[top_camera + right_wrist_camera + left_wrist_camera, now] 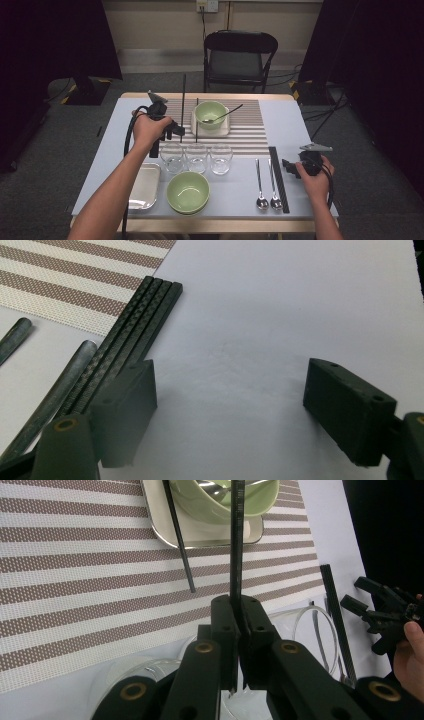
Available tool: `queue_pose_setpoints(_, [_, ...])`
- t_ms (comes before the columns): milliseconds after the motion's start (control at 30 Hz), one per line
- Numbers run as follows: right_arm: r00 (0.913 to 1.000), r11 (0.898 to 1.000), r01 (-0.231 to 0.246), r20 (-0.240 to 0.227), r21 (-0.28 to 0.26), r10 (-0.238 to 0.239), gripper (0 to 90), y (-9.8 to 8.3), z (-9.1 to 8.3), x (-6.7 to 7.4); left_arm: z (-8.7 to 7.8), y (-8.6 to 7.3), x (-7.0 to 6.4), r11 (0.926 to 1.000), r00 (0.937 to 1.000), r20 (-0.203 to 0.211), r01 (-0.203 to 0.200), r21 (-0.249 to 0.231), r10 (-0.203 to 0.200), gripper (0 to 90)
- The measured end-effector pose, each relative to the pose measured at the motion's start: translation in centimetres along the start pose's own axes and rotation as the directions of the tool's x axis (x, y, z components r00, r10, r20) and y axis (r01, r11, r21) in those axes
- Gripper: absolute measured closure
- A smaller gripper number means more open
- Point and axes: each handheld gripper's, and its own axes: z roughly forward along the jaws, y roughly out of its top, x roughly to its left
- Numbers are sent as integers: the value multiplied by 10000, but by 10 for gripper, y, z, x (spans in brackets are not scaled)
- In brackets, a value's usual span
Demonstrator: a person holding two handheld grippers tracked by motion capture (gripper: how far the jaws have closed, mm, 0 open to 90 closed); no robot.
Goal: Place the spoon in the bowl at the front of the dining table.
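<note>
**Chopstick carried toward the place setting**

The striped placemat [235,131] anchors the layout. Above its near-left part, the left gripper [176,131] is clenched on one black chopstick [236,540], standing it upright, likely to lay it beside the other chopstick [178,537] already resting left of the green bowl [210,113]. Three glasses [196,158] crowd the mat's near edge. Off its right corner, the right gripper [230,410] hangs released by the chopstick bundle [131,337], over bare table.

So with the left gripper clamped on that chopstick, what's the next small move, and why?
Probably lower the chopstick onto the striped mat next to the one already lying there, then open. The left gripper is shut on it and holds it above the mat beside the tray with the green bowl, so its mate looks like the spot to match.
</note>
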Motion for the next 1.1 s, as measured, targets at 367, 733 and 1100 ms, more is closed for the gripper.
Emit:
queue_pose_setpoints(367, [10000, 10000, -2, 1, -3, 2, 203, 0, 0, 0, 0, 4, 1, 10000, 10000, -56, -17, -14, 17, 867])
queue_pose_setpoints(733, [10000, 10000, 0, -11, -1, 0, 203, 0, 0, 0, 0, 11, 1, 9999, 9998, -195, -66, -76, 65, 868])
queue_pose_setpoints(1100, [10000, 10000, 5, -2, -2, -5, 203, 0, 0, 0, 9, 16, 0, 9999, 9996, -264, -64, 86, 67, 868])
